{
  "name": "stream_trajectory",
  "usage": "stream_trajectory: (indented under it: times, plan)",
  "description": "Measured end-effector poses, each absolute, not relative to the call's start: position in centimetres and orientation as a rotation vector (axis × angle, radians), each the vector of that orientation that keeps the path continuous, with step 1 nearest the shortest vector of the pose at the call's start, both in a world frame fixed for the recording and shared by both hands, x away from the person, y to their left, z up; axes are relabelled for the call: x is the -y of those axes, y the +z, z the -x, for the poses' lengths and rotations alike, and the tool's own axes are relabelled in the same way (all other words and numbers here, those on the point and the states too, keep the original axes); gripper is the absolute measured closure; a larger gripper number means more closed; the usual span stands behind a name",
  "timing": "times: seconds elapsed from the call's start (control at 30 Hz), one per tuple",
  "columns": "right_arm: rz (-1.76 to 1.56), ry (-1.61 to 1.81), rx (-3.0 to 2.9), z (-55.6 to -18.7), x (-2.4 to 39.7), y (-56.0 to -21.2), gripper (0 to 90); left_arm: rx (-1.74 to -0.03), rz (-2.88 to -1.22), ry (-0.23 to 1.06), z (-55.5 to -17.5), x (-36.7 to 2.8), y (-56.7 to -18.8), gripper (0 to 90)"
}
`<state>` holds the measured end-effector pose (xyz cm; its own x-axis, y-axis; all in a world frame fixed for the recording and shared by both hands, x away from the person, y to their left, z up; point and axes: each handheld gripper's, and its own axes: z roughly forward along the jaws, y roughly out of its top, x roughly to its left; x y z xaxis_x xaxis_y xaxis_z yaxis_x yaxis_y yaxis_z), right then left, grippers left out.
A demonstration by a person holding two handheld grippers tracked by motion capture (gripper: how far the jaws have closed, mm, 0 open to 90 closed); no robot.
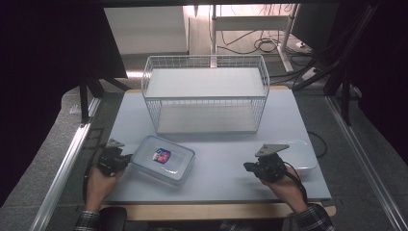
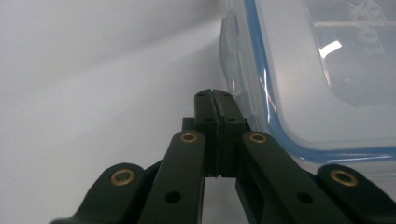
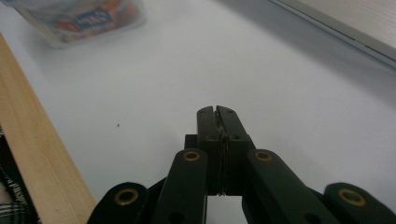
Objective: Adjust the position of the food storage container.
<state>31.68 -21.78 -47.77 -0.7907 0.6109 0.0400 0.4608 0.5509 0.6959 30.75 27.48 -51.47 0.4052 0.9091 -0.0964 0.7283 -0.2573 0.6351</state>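
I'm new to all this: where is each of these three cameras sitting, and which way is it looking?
High view: sits above the person's side, looks forward and down on the table and wire basket; both hands show, with the left tool and right tool.
Left gripper view: rides the left tool, looks along its closed jaws beside the clear lidded container.
Right gripper view: rides the right tool, looks across the table toward that container; jaws closed.
Shared: all three see the container.

The clear lidded container (image 2: 327, 79) runs off the left gripper view's edges at twelve and three o'clock. Its label (image 3: 88, 18) is blurred, unreadable and cropped at eleven o'clock in the right gripper view.
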Motion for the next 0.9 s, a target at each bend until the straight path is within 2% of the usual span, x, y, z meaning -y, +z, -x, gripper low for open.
stream_trajectory:
  times: [0.6,0.9]
  plan:
    - [-0.880,1.113,-2.707,-30.7,19.1,-48.9,87.7,-1.194,-2.172,0.248,-30.8,-18.9,-51.0,89.8]
    - [-0.914,1.049,-2.673,-31.0,19.6,-49.0,87.9,-1.110,-2.242,0.186,-30.0,-15.7,-51.4,89.8]
